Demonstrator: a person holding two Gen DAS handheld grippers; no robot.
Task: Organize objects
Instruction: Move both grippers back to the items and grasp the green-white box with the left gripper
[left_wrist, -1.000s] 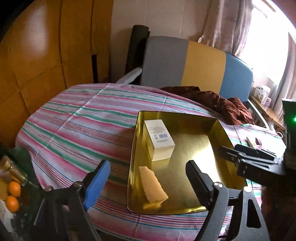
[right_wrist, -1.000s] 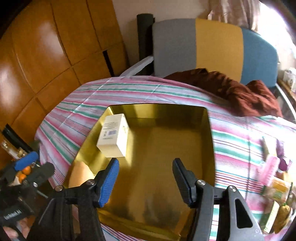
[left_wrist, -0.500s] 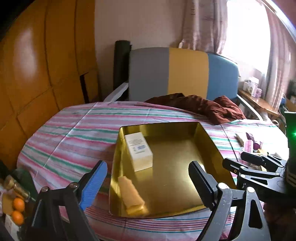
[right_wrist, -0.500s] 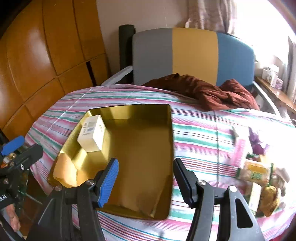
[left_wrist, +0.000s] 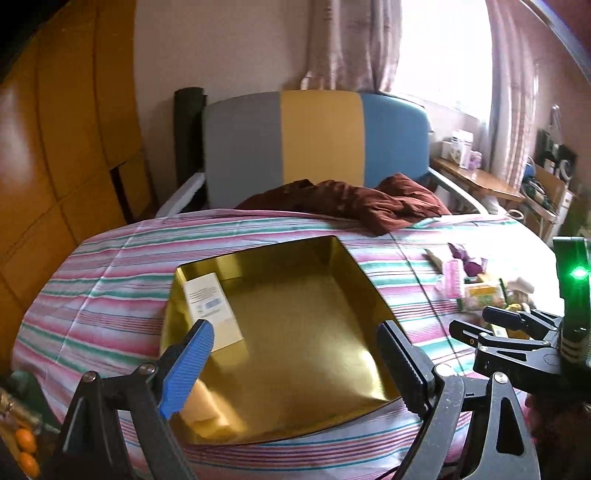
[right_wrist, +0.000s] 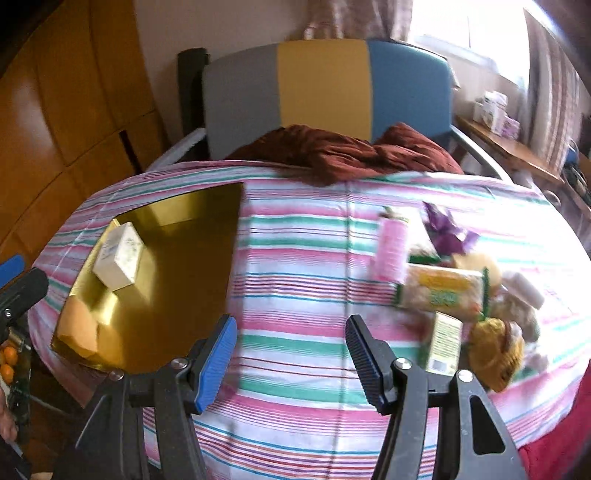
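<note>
Holding a box (right_wrist: 118, 256) and sponge (right_wrist: 79, 332), the gold tray (right_wrist: 177, 295) awaits the right-edge pile (right_wrist: 454, 280); both grippers' (left_wrist: 295, 363) (right_wrist: 290, 356) jaws gape empty.

A striped cloth (right_wrist: 295, 295) in pink, green and white covers the tabletop. At its far edge lies a crumpled dark red cloth (right_wrist: 343, 155). Behind it stands a chair back (right_wrist: 325, 85) in grey, yellow and blue panels. Wooden panelling (left_wrist: 66, 147) fills the left; curtains (left_wrist: 354, 40) frame a bright window.
</note>
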